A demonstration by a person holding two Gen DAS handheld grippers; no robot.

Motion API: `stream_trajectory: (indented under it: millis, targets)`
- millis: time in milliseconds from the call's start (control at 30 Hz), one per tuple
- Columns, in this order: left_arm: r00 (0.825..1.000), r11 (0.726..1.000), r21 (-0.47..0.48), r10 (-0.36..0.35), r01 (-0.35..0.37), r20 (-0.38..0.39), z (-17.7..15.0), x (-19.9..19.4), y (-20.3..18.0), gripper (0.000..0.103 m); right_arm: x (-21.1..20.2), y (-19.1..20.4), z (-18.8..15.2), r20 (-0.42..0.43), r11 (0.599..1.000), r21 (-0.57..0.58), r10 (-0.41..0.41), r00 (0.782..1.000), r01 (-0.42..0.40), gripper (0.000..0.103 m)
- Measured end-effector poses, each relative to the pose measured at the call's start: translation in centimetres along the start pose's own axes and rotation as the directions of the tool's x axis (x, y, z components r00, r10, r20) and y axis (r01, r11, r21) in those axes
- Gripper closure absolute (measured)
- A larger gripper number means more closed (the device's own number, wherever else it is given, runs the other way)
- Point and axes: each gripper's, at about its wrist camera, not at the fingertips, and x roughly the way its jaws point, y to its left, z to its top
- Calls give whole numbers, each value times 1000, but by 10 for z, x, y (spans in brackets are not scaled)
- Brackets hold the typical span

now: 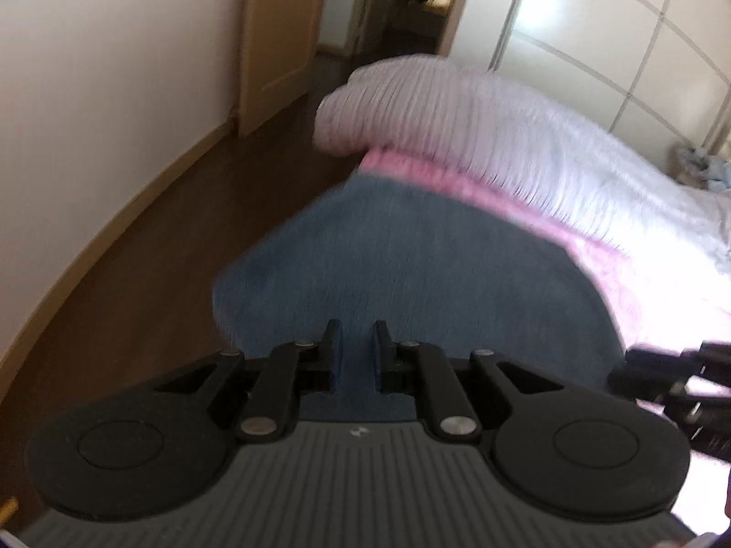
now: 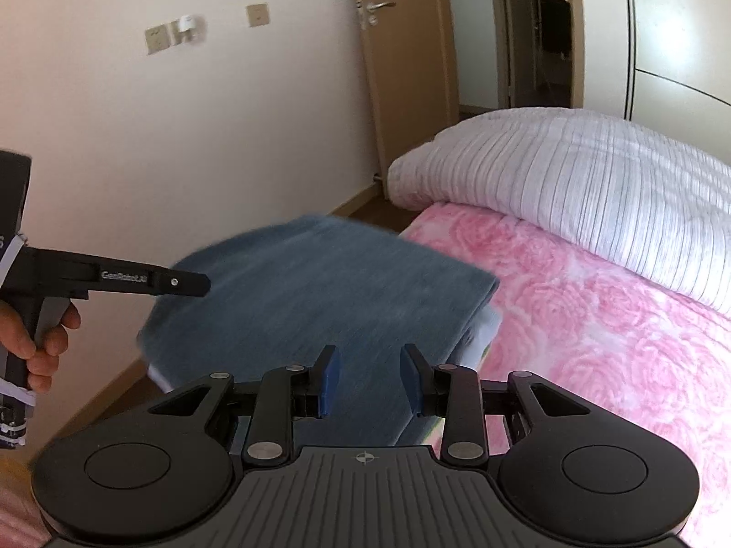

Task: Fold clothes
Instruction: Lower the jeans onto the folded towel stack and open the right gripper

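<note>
jeans (image 2: 320, 297) being held folded over bed (image 2: 594, 342) corner | left gripper (image 1: 357, 351) nearly closed, pinching denim | right gripper (image 2: 370, 379) half-open, denim between, grip unclear | edges should be kept aligned while being lowered flat

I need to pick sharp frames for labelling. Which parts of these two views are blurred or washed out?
Left wrist view: nearly everything past the left gripper is smeared, the blue garment and striped duvet alike; the pink blanket blows out white at right. Right wrist view: the garment is streaked, but the duvet, door and right gripper stay crisp; straight lines bow from the fisheye.
</note>
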Motion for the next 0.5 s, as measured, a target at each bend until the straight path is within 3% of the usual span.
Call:
stream_trajectory:
  millis: [67, 167, 400, 500]
  targets:
    - [1000, 999, -22, 28, -29, -8, -8, 5, -1, 91, 18, 6, -12, -93, 1000, 3, -17, 996, 18, 69]
    - [998, 996, -62, 59, -60, -19, -9, 4, -3, 90, 37, 11, -20, -162, 1000, -20, -25, 987, 22, 69]
    - [989, 989, -75, 121, -127, -86, 4, -28, -22, 88, 2, 16, 2, -163, 998, 60, 5, 987, 5, 68]
    - [978, 980, -90, 164, -177, -132, 3, -56, -38, 75, -23, 21, 2, -184, 996, 94, 20, 983, -2, 68]
